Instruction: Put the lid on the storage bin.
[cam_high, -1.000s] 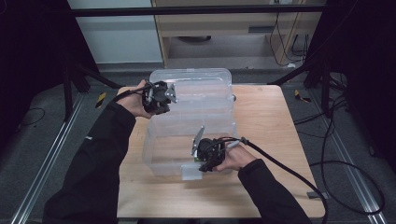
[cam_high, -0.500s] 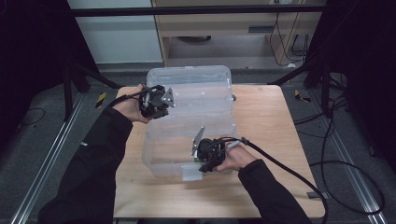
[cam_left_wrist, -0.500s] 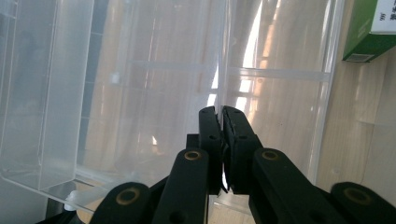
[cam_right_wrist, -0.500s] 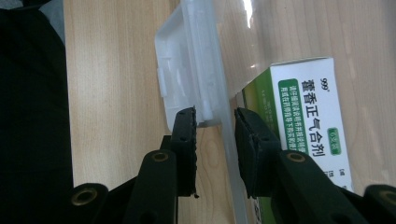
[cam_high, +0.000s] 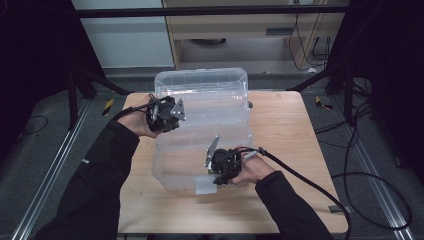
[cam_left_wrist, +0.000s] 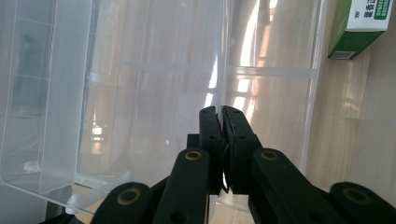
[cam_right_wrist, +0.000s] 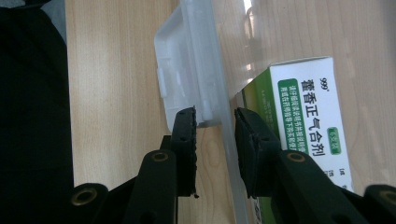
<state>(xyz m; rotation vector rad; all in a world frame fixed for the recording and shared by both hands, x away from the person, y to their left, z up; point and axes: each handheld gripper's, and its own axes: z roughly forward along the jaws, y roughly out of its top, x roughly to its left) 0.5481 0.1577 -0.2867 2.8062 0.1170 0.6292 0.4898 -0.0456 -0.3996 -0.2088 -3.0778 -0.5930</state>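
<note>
High view: a clear plastic box (cam_high: 202, 130) sits on the wooden table (cam_high: 290, 130), a little left of the middle, reaching from the far edge toward the near side. The left gripper (cam_high: 169, 114) is held in the person's left hand (cam_high: 139, 120) at the box's left wall, partway along it. The right gripper (cam_high: 220, 167) is held in the right hand (cam_high: 252, 170) at the box's near right part, close to its latch (cam_high: 204, 185) on the near wall. A black cable (cam_high: 310, 185) trails from it across the table to the near right.

Left gripper view: the 2 black jaws are pressed together on a thin clear wall of the box (cam_left_wrist: 140, 84), pinching its edge between the pads. A green and white carton (cam_left_wrist: 362, 25) shows through the plastic at the upper right, lying on the wood.

Right gripper view: the 2 jaws stand partly apart, 1 on each side of the box's clear wall (cam_right_wrist: 224, 93) just below the white latch (cam_right_wrist: 187, 70). Whether the pads press on the plastic I cannot tell. The green and white carton (cam_right_wrist: 303, 130) lies behind the wall, on the right.
</note>
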